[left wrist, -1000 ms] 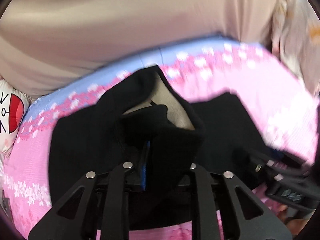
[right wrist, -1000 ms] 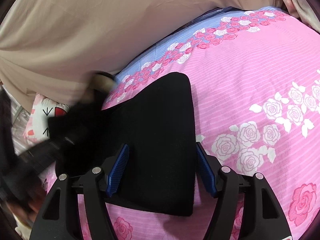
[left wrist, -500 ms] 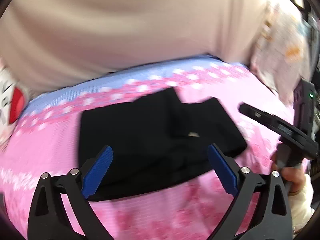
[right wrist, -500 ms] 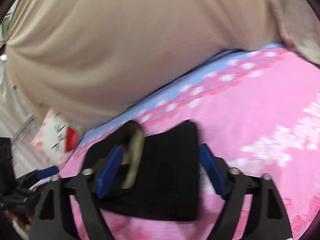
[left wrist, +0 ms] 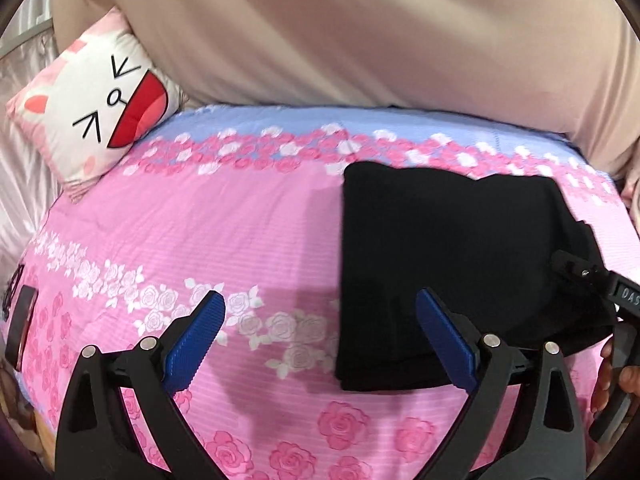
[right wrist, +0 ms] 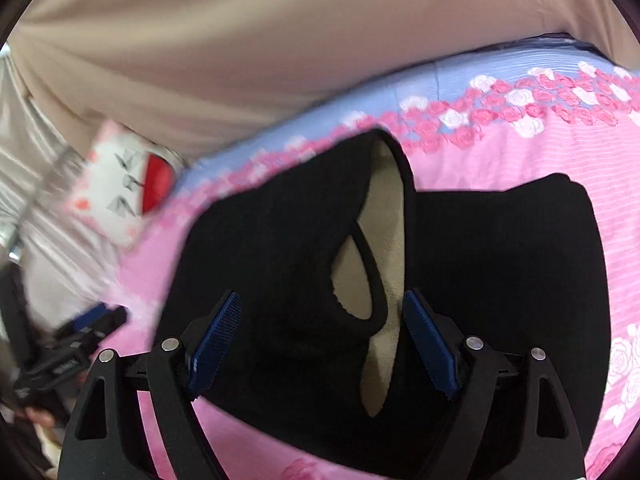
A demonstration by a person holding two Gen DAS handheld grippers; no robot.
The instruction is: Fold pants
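Two wrist views, taken in turn.

Left wrist view: left gripper hangs over the bed, its jaws spread wide with nothing between them, only rose-print sheet below. They have just been opening, from nearly shut to full spread. One pair of black pants lies on the sheet right of centre, a compact dark bundle, its near edge behind the right blue pad. Likely the left gripper has let the cloth go and stands off to the bundle's left. One cartoon cushion sits at the far left corner against the beige drape that closes off the far side. Right gripper pokes in at the right edge, a person's fingers on its handle.

Right wrist view: right gripper is set low over the pants, jaws released; they have just been closing slightly after widening. A raised flap of black cloth with pale lining stands between the two blue pads, but neither pad presses on it. Blur makes the flap's edge uncertain. My guess is this flap wants laying flat to finish the fold. Left gripper shows, smeared, at the near left. Count: two grippers, one garment, one cushion.
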